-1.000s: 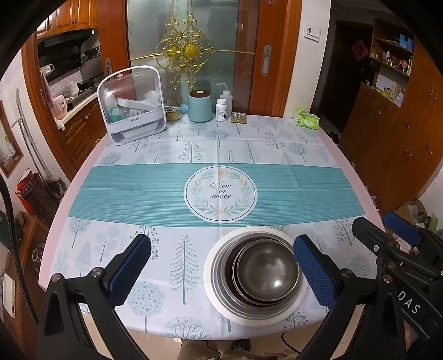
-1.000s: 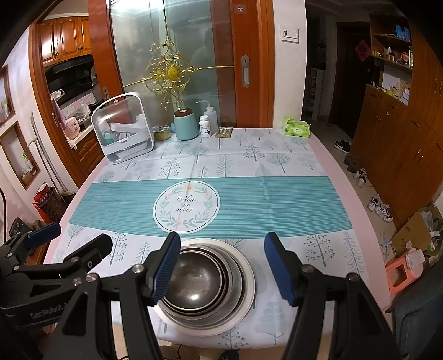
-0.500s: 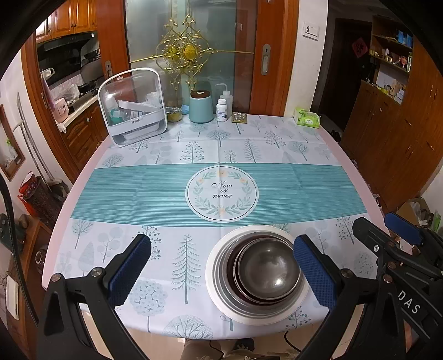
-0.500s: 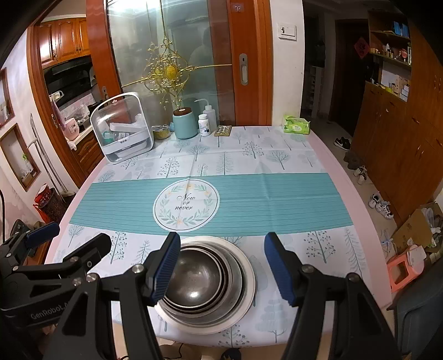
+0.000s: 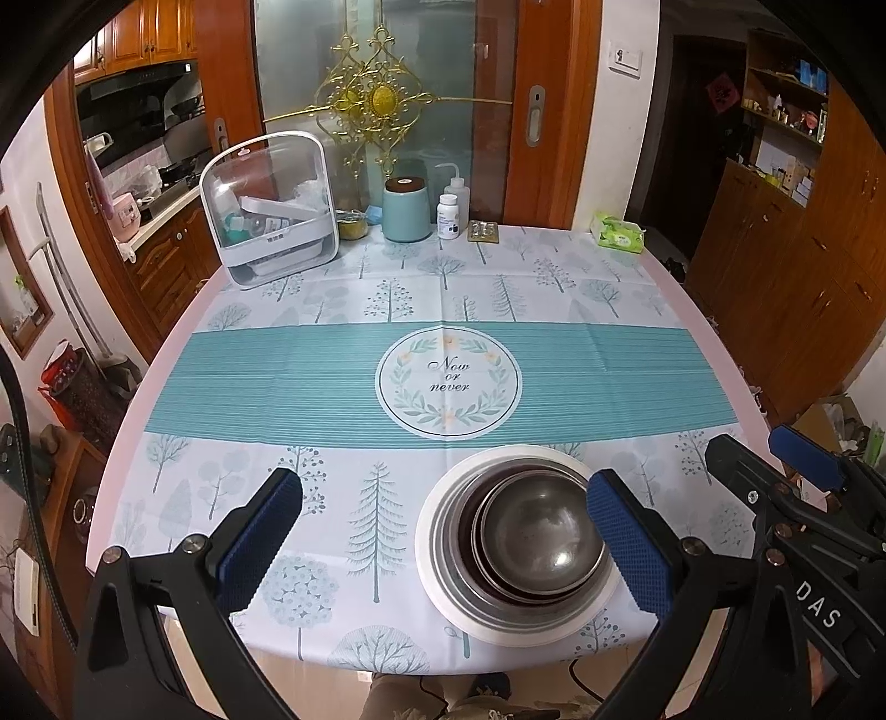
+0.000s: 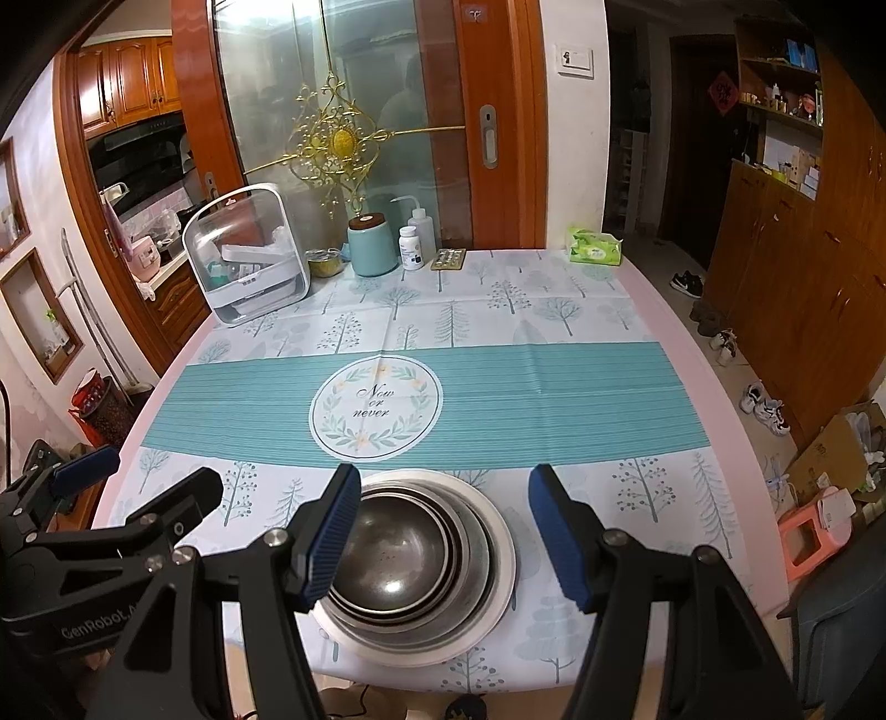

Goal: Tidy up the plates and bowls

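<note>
Shoes appear only in right view; both tools gape over stacked bowls.

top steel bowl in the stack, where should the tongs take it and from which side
Grip the top steel bowl by its thin raised rim, one finger inside and one outside, coming from above on the right, probably with the right tongs. It sits nested in larger bowls on the white plate, so its wall is hidden and only the rim stands free.

- Home dining room: table in a tree-print cloth.
- Kitchen cabinets through the doorway; shoes on the floor.
</note>
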The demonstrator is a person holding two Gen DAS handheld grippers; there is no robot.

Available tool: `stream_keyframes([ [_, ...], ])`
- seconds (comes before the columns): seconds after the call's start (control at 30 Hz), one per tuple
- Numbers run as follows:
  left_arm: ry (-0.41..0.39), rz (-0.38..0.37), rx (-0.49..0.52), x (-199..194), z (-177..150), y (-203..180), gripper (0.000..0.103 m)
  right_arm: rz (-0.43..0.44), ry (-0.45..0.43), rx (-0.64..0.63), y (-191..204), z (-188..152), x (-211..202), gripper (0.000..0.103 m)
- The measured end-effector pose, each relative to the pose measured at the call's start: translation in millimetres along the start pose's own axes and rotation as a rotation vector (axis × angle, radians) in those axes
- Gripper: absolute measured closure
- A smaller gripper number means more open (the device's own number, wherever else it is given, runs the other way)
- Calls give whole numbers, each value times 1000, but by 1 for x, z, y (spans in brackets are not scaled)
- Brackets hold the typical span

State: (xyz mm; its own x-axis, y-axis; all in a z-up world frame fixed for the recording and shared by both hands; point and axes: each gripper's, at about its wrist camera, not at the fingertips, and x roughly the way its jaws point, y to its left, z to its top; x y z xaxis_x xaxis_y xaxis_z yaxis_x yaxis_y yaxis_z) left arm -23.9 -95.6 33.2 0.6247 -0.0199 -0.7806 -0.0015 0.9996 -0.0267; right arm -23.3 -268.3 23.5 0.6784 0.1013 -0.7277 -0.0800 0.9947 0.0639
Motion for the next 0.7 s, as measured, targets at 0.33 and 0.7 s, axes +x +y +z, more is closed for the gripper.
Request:
stream_keyframes([
  [0.33, 7, 4, 7, 3, -2, 2, 1, 1, 5, 6, 5, -4, 0, 39],
  [0.7, 17, 1, 10, 5, -3, 2, 1, 2, 14, 13, 6, -7, 3, 39],
])
